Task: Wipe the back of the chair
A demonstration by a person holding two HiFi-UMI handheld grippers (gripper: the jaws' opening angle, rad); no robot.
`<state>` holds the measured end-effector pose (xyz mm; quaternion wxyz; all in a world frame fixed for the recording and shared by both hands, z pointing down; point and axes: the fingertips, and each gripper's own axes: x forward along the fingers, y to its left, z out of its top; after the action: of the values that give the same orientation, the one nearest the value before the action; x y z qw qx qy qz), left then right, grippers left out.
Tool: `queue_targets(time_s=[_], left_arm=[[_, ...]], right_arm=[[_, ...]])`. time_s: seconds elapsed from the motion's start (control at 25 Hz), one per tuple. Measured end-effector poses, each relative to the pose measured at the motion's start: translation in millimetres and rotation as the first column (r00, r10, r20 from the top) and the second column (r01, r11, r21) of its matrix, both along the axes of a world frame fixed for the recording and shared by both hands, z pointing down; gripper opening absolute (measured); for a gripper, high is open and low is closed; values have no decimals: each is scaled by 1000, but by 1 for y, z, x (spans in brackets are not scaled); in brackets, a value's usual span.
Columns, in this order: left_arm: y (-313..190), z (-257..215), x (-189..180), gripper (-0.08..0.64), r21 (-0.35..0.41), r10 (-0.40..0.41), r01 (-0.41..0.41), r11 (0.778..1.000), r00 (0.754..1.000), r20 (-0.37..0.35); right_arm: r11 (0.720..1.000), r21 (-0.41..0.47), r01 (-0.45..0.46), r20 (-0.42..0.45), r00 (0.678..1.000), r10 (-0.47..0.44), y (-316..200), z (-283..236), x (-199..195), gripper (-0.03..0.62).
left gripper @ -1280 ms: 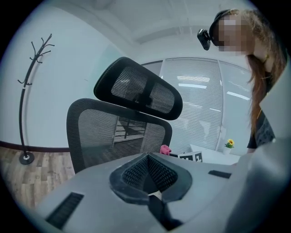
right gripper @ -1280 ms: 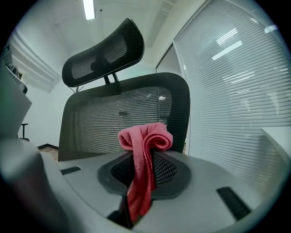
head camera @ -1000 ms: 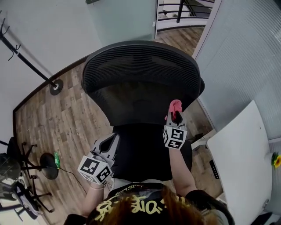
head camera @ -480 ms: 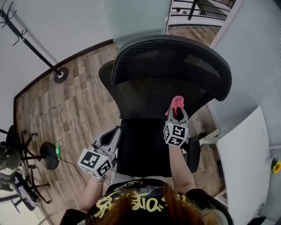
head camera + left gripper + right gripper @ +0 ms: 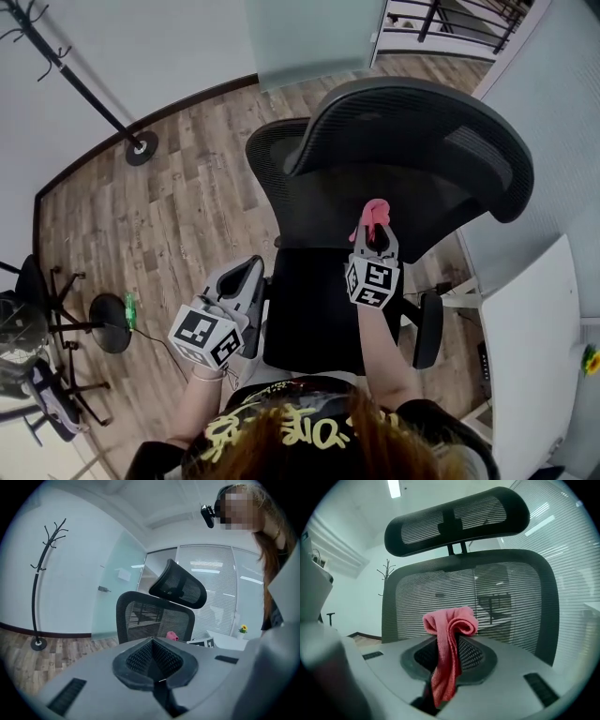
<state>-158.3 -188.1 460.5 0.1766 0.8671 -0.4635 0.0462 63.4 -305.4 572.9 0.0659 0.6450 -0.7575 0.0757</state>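
Note:
A black mesh office chair stands in front of me, its backrest (image 5: 375, 202) facing my grippers and its headrest (image 5: 422, 122) above. My right gripper (image 5: 375, 225) is shut on a folded pink cloth (image 5: 376, 214), held just short of the backrest's front mesh (image 5: 487, 602). The cloth (image 5: 449, 634) bulges out past the jaws in the right gripper view. My left gripper (image 5: 246, 278) hangs shut and empty beside the seat's (image 5: 314, 309) left edge. In the left gripper view the chair back (image 5: 154, 618) shows ahead with the pink cloth (image 5: 172, 635) low beside it.
A white desk (image 5: 534, 356) lies to the right, close to the chair's armrest (image 5: 427, 328). A black coat stand (image 5: 80, 89) rises at the far left on the wood floor. Another chair base (image 5: 108, 333) and cable sit at the left edge. Window blinds (image 5: 553, 84) line the right.
The chair has swung round to the right in the head view, showing its back more side-on. Both grippers stay roughly where they were, the right one still gripping the cloth.

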Motion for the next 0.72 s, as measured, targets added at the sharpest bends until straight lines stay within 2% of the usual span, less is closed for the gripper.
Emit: queue_targets(time_s=[0.44, 0.72], left_arm=[[-7, 12, -42, -9, -4, -14, 14, 1000, 1000, 0], [-9, 14, -57, -9, -4, -16, 16, 1000, 1000, -7]], right_arm=[[997, 3, 76, 5, 997, -76, -3, 8, -71, 67], [995, 7, 96, 10, 995, -96, -4, 11, -99, 67]])
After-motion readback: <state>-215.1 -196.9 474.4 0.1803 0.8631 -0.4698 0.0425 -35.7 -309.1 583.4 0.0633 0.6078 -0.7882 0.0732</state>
